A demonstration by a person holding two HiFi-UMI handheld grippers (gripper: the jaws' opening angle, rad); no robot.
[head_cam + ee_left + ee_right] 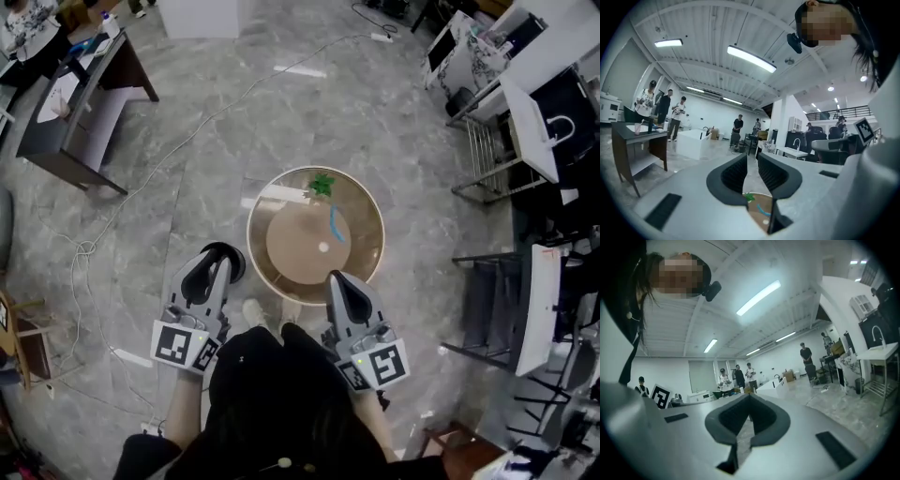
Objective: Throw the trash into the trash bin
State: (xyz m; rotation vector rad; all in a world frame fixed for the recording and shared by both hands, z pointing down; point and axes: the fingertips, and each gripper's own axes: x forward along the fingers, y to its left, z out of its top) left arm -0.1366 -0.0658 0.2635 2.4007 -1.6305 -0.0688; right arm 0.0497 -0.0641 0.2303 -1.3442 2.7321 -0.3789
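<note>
Lying in the bin point(367, 217), trash point(322, 185) is seen just ahead of the right tool point(337, 279), shut and empty; the left tool point(218, 253), slightly parted and empty, is held off the rim.

Lab-type workspace w/ desks point(49, 120) (cables point(217, 111) across floor point(375, 122)).

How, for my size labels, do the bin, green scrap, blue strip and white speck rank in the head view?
1. Bin
2. Green scrap and blue strip: about alike, so not ranked
3. White speck
</note>
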